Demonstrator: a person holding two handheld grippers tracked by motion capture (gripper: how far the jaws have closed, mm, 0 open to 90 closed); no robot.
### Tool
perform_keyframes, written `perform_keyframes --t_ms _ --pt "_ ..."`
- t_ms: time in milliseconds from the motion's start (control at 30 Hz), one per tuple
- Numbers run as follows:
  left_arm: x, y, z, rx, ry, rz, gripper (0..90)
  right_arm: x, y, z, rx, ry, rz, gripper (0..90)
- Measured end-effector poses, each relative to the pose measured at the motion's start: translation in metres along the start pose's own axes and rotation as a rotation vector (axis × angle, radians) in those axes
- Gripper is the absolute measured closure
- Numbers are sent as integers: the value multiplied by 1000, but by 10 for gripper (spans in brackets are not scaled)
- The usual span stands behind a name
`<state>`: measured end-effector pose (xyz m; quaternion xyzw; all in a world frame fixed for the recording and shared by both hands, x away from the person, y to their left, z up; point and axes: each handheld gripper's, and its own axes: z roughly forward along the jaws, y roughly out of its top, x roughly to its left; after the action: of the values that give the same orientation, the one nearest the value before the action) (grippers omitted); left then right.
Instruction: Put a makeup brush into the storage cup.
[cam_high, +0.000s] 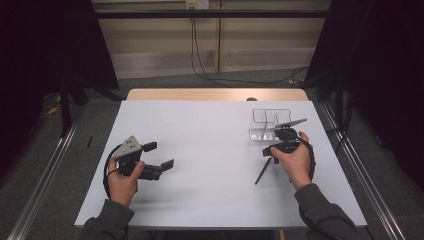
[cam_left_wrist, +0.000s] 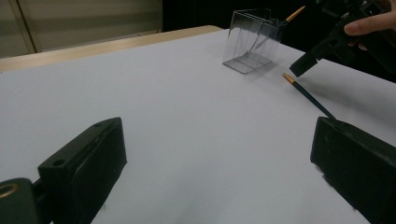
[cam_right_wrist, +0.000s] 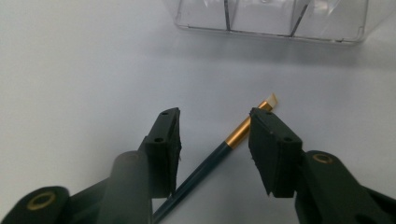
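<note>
Here the right gripper (cam_right_wrist: 215, 140) straddles the brush (cam_right_wrist: 219, 151) lying flat, jaws apart and not yet pinching, presumably to lift it into the holder (cam_high: 270, 125). The left gripper (cam_high: 159, 155) rests wide open, idle.

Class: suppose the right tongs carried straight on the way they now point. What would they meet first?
Probably the paintbrush lying between the jaws of the right tongs on the table. The clear plastic holder comes only farther along. Depth is hard to judge.
</note>
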<state>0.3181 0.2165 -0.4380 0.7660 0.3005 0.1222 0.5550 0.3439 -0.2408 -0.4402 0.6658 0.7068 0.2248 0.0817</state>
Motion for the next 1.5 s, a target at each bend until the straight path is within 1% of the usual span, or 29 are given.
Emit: perform_keyframes --t_ms 33,100,167,233,300,367,433,500,533,700,733,767,800,833,900,933,967,1000,1033,1067,1100,1167,1200,1267,1300,1333,1400,1500 --pt "1 0 0 -6 -26 2 32 1 0 1 1 0 5 560" --pt "1 0 1 -8 -25 3 32 1 -1 2 7 4 8 560" --pt "1 0 1 -6 -25 4 32 1 -2 4 20 -6 11 561" --pt "1 0 1 -10 -27 -3 32 0 -3 6 20 -2 17 557" --pt "1 0 0 -8 -25 -4 32 0 -3 7 31 -11 20 562" --pt "0 0 0 1 -2 -6 32 -1 -4 9 33 -11 30 567" --pt "1 -1 0 -6 -15 -10 32 -3 -5 11 42 -17 32 568" --pt "1 -1 0 0 2 -8 32 -4 -5 12 42 -11 34 562" --pt "1 -1 0 2 -2 -6 32 -4 -5 13 45 -17 36 568" --pt "2 -1 -1 -2 3 0 32 -5 -4 14 47 -24 33 585" --pt "2 -1 -1 -3 -10 -2 32 -5 -4 14 48 -27 34 594" --pt "2 -1 -1 -2 -8 -1 32 -5 -5 15 46 -29 34 595" --pt "2 0 -1 0 4 1 32 -4 -4 15 48 -31 32 598" --pt "1 0 -1 0 3 -2 32 -3 -4 15 50 -35 31 608" --pt "1 0 -1 -1 0 -3 32 -3 -5 15 49 -48 9 635" --pt "1 -1 0 -8 -22 -3 32 -3 -5 15 49 -54 5 644" --pt "1 -1 0 -11 -25 -7 32 -2 -5 15 49 -59 8 651" --pt "0 -1 0 2 3 -3 32 -2 -5 15 49 -65 3 660" --pt "0 -1 1 -5 -16 -5 32 -2 -5 15 48 -69 0 666" --pt "1 -1 1 -6 -23 -1 32 -1 -5 15 48 -72 -1 677" --pt "1 -1 1 -5 -19 2 32 -1 -5 16 51 -82 -16 695" --pt "1 0 1 -1 -16 7 32 0 -5 15 54 -96 -20 733" --pt "0 0 1 5 0 3 32 -1 -5 16 54 -99 -25 758" --pt "0 0 1 6 -1 3 32 -2 -5 15 55 -109 -35 810" --pt "0 0 1 6 -2 3 32 -2 -5 15 56 -114 -28 825" --pt "0 0 1 6 -2 3 32 -3 -5 15 54 -105 -29 833" --pt "0 0 1 7 0 7 32 -4 -5 15 55 -109 -26 848" --pt "0 0 2 4 0 5 32 -4 -4 15 58 -106 -39 852"
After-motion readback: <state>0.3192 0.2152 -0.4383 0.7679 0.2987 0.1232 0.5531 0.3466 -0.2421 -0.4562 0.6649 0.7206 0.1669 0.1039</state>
